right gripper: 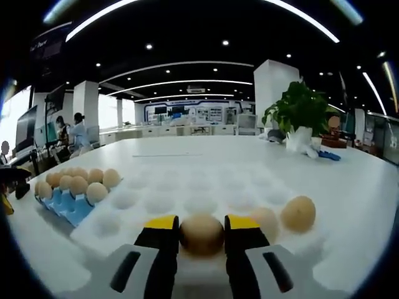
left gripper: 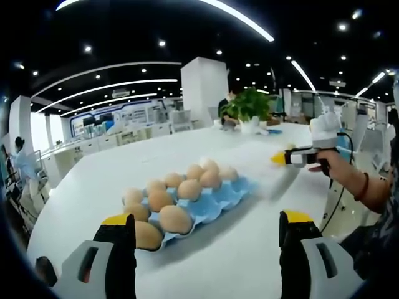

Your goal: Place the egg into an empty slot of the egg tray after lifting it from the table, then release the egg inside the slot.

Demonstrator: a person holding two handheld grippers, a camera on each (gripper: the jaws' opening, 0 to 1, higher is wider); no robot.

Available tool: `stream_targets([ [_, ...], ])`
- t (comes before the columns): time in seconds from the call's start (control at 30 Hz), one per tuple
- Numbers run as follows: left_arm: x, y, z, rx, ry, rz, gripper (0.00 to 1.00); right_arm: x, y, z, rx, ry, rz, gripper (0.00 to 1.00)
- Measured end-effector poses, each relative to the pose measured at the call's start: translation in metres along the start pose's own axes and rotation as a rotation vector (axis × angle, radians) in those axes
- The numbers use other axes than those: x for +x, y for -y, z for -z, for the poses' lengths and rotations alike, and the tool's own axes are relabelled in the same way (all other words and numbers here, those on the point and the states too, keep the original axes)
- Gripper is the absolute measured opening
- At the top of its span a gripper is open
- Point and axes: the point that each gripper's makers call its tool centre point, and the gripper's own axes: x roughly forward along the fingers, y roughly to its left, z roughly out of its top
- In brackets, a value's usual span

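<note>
In the right gripper view, the right gripper (right gripper: 202,235) is closed on a brown egg (right gripper: 201,234), held between its yellow-tipped jaws low over a white tray (right gripper: 187,187) of empty slots on the bench (right gripper: 349,205); whether the egg rests in a slot or hangs just above, I cannot tell. The egg's long axis looks roughly sideways, running jaw to jaw (it appears nearly round, so this is uncertain), and neither end can be told apart. Two loose eggs (right gripper: 298,213) lie just beside it. Squeezing too hard could crack the shell; letting go off-centre could roll the egg onto a ridge or into its neighbours. In the left gripper view, the left gripper (left gripper: 209,233) hangs open, empty, near a blue tray (left gripper: 227,193) of eggs.
</note>
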Motion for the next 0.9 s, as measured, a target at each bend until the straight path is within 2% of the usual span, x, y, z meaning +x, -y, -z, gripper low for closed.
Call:
stream_targets([
  [0.33,-0.002,-0.002,0.0,-0.003,0.002,-0.007,0.97,-0.002,0.0,-0.002,0.007,0.012,-0.004,0.3],
  [0.9,-0.002,0.0,-0.004,0.003,0.013,-0.001,0.98,-0.007,-0.003,-0.014,-0.016,0.056,-0.012,0.3],
])
